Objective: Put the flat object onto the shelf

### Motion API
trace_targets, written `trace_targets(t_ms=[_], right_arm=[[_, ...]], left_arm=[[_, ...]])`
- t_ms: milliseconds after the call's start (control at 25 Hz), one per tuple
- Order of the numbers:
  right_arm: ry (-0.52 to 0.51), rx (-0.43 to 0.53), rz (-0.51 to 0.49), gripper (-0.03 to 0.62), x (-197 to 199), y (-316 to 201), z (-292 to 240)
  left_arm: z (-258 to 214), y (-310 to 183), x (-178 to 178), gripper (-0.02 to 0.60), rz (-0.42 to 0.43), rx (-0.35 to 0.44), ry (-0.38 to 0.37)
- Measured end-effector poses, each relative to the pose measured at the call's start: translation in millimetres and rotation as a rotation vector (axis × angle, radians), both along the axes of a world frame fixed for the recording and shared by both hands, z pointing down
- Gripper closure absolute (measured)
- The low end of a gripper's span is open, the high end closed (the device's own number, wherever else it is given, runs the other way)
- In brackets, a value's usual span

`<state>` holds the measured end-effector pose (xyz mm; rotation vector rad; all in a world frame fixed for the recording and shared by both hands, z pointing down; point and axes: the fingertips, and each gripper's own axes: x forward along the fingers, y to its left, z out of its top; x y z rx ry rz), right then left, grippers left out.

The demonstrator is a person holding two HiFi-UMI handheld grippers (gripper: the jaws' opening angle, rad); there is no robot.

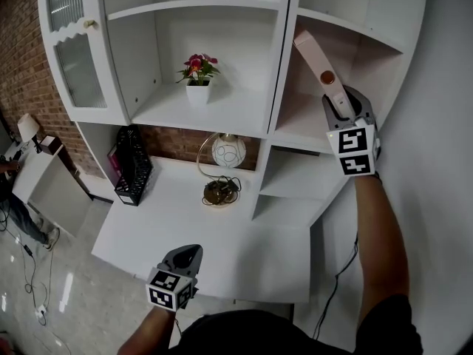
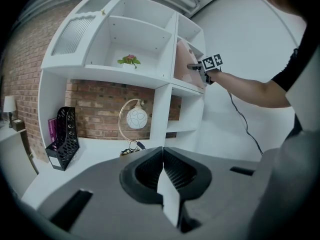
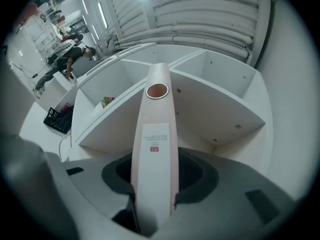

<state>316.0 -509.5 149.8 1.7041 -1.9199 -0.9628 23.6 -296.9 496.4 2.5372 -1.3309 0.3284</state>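
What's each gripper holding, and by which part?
The right gripper clamps the pink board at its lower end, below the hole. The left gripper is shut, empty.

Open desk front (image 1: 244,251), lamp (image 1: 228,151) and black rack (image 1: 134,167) behind — flower pot (image 1: 198,92) on middle shelf (image 1: 229,117)

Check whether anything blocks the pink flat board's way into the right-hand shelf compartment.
Nothing visible does. The right gripper holds the board tilted at the compartment, whose floor looks bare; the potted flower stands in the neighbouring one, beyond the divider.
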Motion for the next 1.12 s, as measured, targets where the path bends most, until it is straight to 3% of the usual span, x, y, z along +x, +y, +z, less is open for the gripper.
trace_targets(t_ms=[440, 1120], right_arm=[[0.006, -0.014, 0.007, 0.413, 6, -37, 0], [0.042, 0.000, 0.039, 0.398, 7, -38, -2]], left_arm=[[1, -2, -1, 0.575, -0.014, -0.007, 0.001], [2, 1, -4, 0.575, -0.014, -0.008, 0.003]])
